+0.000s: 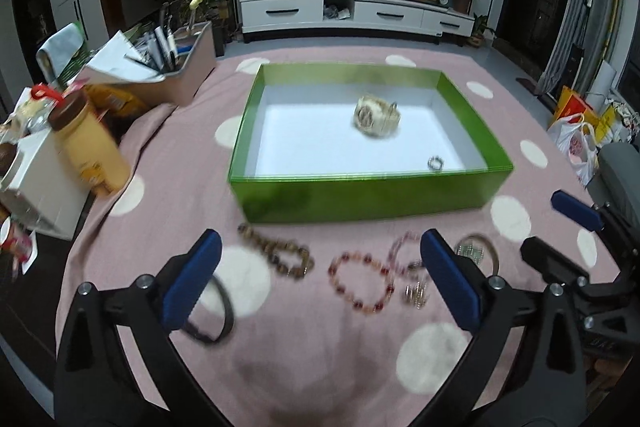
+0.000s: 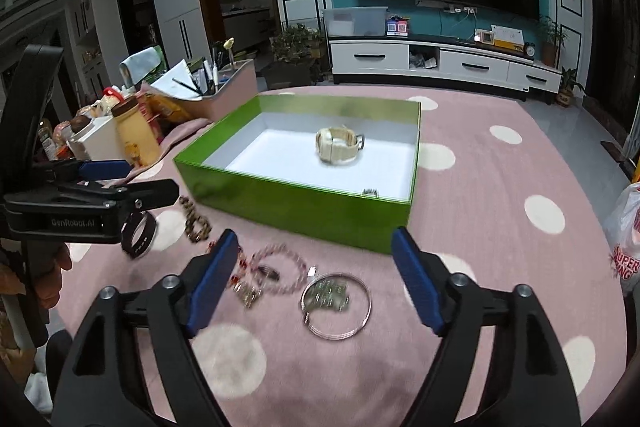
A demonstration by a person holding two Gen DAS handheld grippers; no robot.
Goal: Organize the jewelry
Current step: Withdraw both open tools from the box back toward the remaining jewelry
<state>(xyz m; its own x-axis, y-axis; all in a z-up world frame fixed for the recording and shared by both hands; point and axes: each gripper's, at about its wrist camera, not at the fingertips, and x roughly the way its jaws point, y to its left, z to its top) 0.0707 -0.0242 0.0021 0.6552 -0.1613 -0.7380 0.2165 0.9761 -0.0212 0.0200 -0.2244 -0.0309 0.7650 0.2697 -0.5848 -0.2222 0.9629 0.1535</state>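
A green box (image 1: 360,193) (image 2: 288,205) with a white floor holds a cream watch (image 1: 377,116) (image 2: 339,145) and a small ring (image 1: 436,163) (image 2: 370,192). In front of it on the pink dotted cloth lie a brown bead bracelet (image 1: 280,255) (image 2: 196,221), a red bead bracelet (image 1: 362,285), a pink bead bracelet (image 2: 282,269), silver bangles (image 2: 336,301) (image 1: 478,251) and a black band (image 1: 214,319) (image 2: 138,233). My left gripper (image 1: 320,281) is open and empty above the bracelets. My right gripper (image 2: 316,281) is open and empty above the bangles.
A yellow bottle (image 1: 90,143), a white box (image 1: 40,179) and a pen holder (image 1: 176,67) crowd the table's left side. Plastic bags (image 1: 578,143) sit off the right edge. A TV cabinet (image 1: 356,13) stands far behind.
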